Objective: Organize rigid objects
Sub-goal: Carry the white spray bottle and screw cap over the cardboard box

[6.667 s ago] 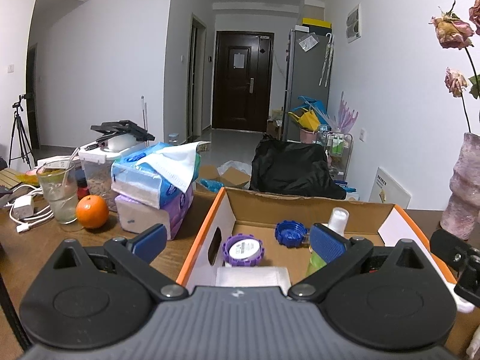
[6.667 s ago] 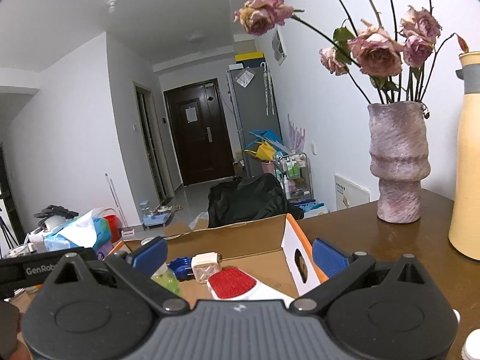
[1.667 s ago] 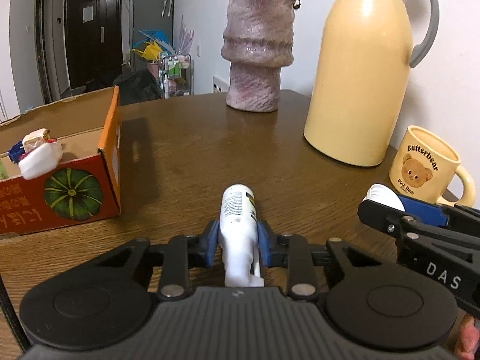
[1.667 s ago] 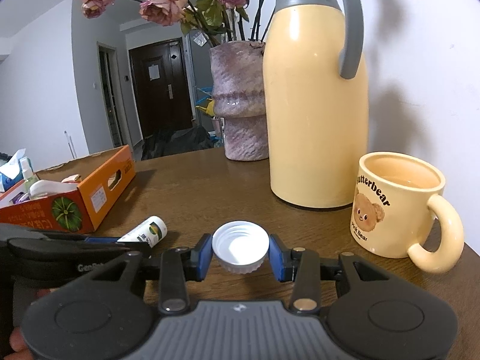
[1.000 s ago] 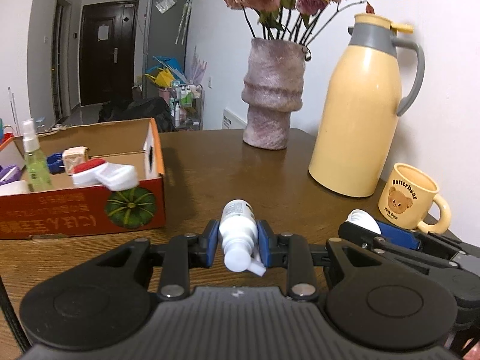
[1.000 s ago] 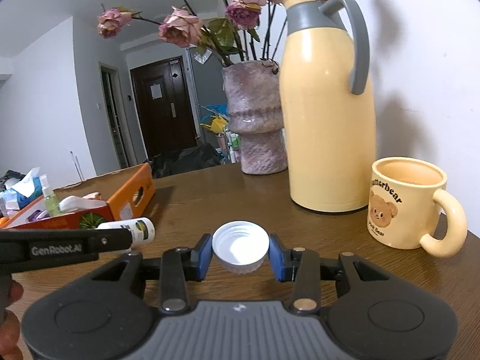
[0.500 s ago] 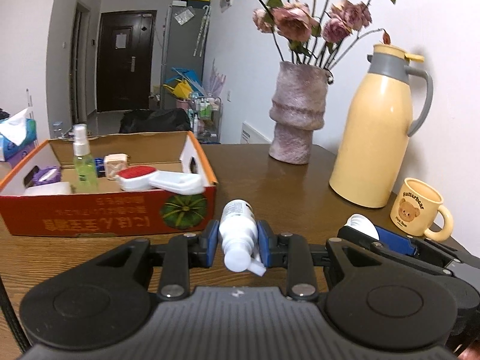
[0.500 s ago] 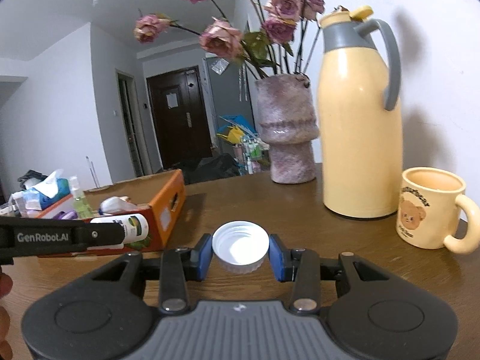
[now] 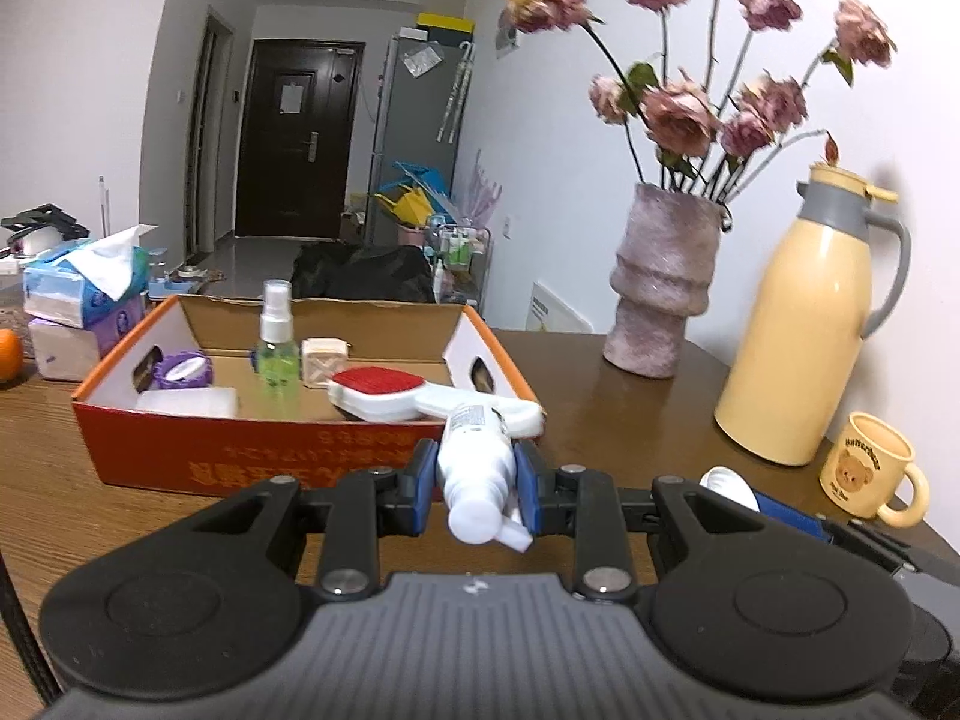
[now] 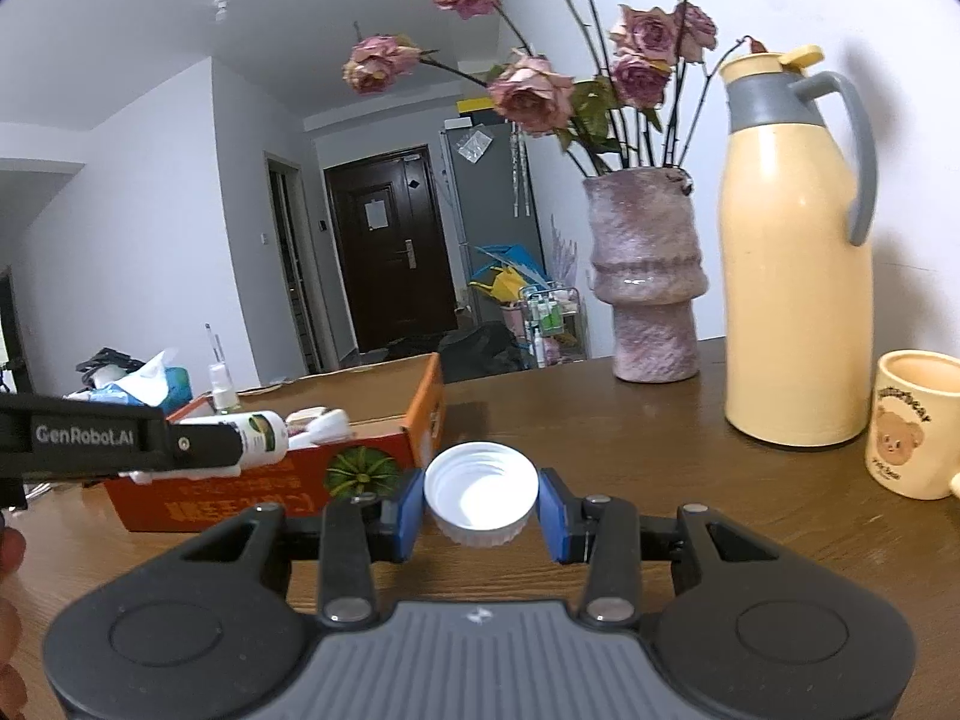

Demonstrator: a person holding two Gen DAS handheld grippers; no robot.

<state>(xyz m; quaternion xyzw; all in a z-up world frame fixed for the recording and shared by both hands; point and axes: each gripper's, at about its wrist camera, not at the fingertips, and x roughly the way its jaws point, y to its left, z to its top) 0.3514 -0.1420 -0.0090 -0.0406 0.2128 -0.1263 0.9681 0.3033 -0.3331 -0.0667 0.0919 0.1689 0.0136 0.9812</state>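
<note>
I've got the white bottle (image 9: pixel 477 468) clamped in my left tongs (image 9: pixel 474 489), lying along the pads w/ its nozzle end toward the camera, held off the tabletop (image 9: pixel 600 414) just short of the box's near wall. Right tongs (image 10: pixel 480 507) are clamped on the white cap (image 10: pixel 480 501), open side up, also in the air, nearer the tabletop's front edge. The orange cardboard box (image 9: pixel 252 456) sits ahead and already holds a green spray bottle (image 9: pixel 276 342), a red-faced brush (image 9: pixel 420 399), a purple-lidded jar (image 9: pixel 183 369), a small beige block (image 9: pixel 324 360) and a flat white piece (image 9: pixel 186 402). So, my read: most is sorted; left to do is drop bottle + cap in. Vase (image 9: pixel 663 276), yellow thermos (image 9: pixel 804 324) and bear mug (image 9: pixel 870 468) stand toward the far right edge; I'd guess they stay put.
</note>
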